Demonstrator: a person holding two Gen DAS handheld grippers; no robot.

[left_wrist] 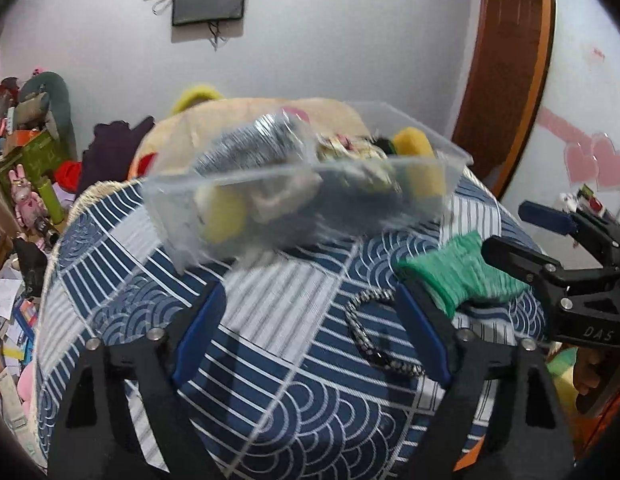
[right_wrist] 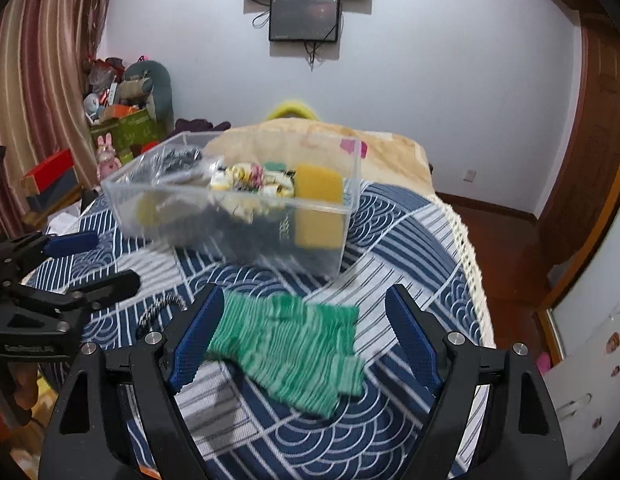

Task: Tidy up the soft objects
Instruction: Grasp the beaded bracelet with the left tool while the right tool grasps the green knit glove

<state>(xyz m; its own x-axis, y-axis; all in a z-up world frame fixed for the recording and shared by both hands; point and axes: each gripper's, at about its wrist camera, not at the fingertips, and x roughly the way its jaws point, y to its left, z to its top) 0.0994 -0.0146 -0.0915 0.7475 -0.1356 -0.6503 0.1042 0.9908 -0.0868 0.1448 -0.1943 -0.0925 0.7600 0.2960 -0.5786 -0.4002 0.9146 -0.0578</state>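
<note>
While the round table (left_wrist: 294,408) under its navy-and-white patterned cloth fills most of what I see, the clear plastic bin (left_wrist: 310,196) sits toward its far side, already holding yellow sponges (right_wrist: 318,184), a dark bundle and some small patterned pieces that blur keeps me from telling apart. Nearer to me on the cloth lies the green knitted cloth (right_wrist: 290,352), flat and a little rumpled. My right gripper (right_wrist: 306,336) has its blue pads spread wide on either side of it; the left-hand pad sits just at the cloth's edge, and I cannot tell whether it touches. Nothing is pinched there. Beside the green cloth, toward my left, lies a black-and-white braided cord (left_wrist: 374,332), curved in a loose arc. My left gripper (left_wrist: 314,332) stands over it with jaws open, the cord lying between the pads and closer to the right-hand one, not gripped.
</note>
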